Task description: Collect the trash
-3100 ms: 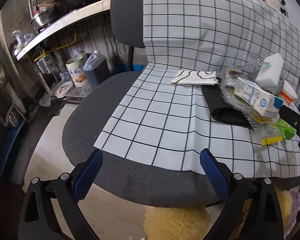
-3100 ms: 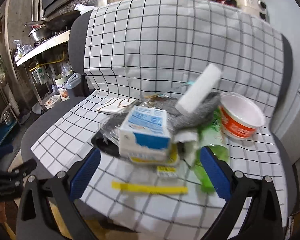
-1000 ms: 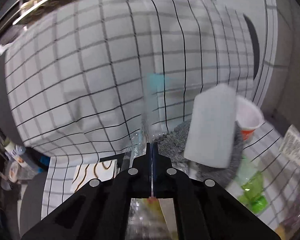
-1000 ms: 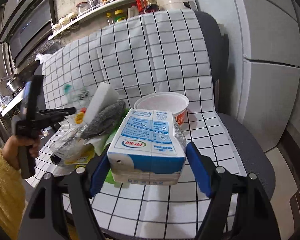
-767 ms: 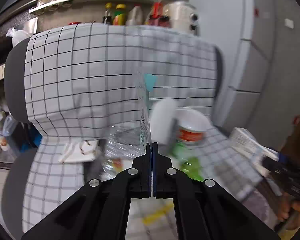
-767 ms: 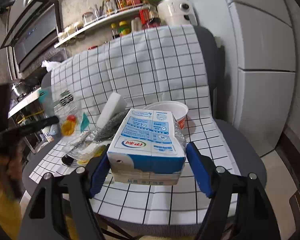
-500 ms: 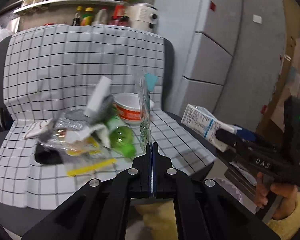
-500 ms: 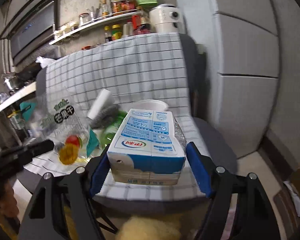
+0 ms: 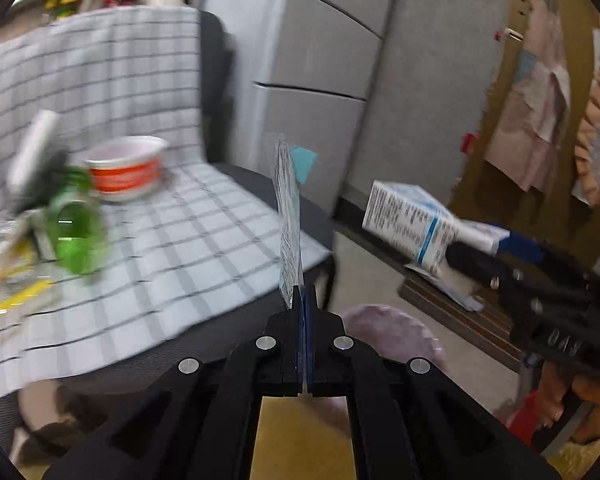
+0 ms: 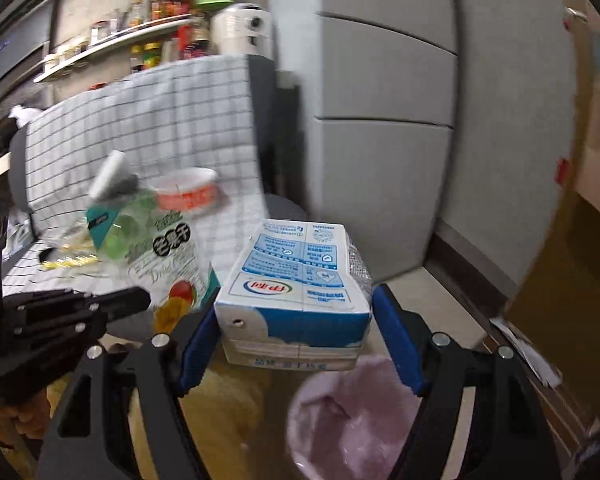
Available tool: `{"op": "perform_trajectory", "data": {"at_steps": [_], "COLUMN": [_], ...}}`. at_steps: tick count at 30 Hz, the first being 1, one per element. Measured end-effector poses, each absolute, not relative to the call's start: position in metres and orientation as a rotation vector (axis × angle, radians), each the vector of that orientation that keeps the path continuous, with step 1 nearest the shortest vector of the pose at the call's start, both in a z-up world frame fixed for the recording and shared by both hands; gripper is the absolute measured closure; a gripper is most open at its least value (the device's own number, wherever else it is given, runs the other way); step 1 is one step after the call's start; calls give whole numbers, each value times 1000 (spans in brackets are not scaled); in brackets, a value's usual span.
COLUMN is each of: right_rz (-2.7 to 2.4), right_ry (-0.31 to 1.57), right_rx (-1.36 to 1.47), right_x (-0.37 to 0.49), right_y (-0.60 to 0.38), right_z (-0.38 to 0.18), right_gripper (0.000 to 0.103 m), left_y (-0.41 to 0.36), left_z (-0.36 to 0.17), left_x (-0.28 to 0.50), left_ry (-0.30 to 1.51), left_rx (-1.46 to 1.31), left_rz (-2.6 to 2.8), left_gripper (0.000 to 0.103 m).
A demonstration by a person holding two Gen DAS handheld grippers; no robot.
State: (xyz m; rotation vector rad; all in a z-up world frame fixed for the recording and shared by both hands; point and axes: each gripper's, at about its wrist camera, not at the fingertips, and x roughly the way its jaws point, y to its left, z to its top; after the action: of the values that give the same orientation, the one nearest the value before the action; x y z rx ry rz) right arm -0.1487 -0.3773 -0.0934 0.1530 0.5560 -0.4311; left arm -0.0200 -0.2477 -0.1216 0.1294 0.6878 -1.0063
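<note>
Carton [image 10: 296,284] clamped in right gripper [image 10: 300,344], wrapper [image 9: 289,224] pinched in left gripper [image 9: 303,344]; centre each over bin [image 10: 356,412] before releasing

Both wrist views look along their fingers, sharing the checked chair [image 9: 148,240] and pink-lined bin [image 10: 352,416].

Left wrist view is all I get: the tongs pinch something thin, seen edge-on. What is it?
Observer: The right wrist view shows its face: a clear snack bag printed with fruit, pinched by the left tongs.
Operator: How is that carton held?
Observer: The right tongs clasp the carton with a blue pad on each side.
Operator: Any label?
Observer: Its top face bears a blue oval logo.
</note>
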Motion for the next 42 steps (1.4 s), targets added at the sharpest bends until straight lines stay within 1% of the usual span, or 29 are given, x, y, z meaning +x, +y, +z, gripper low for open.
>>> {"op": "perform_trajectory", "data": {"at_steps": [6,12,14,15,16,20,24,26,32,34,35,37,40,42], "right_rz": [-575,-644,-643,-653,-655,-673,-698,-705,-684,-651,-632,-589,-525,-483], "right_ry": [602,751,809,822,821,784,725,703,650,636,635,647,663,669], "right_rx": [165,261,301,321,336,357,368,373,376,383,386,383,377,361], "right_x": [-175,-181,-179,-179,-180,-184,-191,-194,-192,-188,-185,-176,-161,-152], "right_y": [-412,-448,-456,-461,-463,-470,-475,-480,-476,-471,-468,-460,-444,-432], "right_z": [-135,-190,-209,-217,-219,-213,-197,-190,-171,-164,-162,-157,-152,-147], "right_gripper": [30,30,27,22,22,22,22,22,22,22,24,40,51,53], "left_y": [-312,-350,-356,-360,-364,-376,-382,-379,-341,-324,-313,-295,-264,-242], "left_z": [-156,-181,-187,-190,-193,-205,-212,-212,-194,-188,-184,-177,-168,-162], "left_x": [-40,-49,-51,-51,-52,-53,-53,-52,-33,-26,-21,-15,-5,1], "left_ry": [767,826,842,853,860,896,919,925,894,886,885,879,868,866], "left_rx": [179,277,295,311,324,357,364,362,337,334,324,305,279,247], "left_rz": [-1174,-1228,-1237,-1242,-1244,-1239,-1246,-1242,-1114,-1048,-1014,-961,-879,-843], "left_gripper": [102,102,102,102,102,97,95,89,79,76,75,75,74,74]}}
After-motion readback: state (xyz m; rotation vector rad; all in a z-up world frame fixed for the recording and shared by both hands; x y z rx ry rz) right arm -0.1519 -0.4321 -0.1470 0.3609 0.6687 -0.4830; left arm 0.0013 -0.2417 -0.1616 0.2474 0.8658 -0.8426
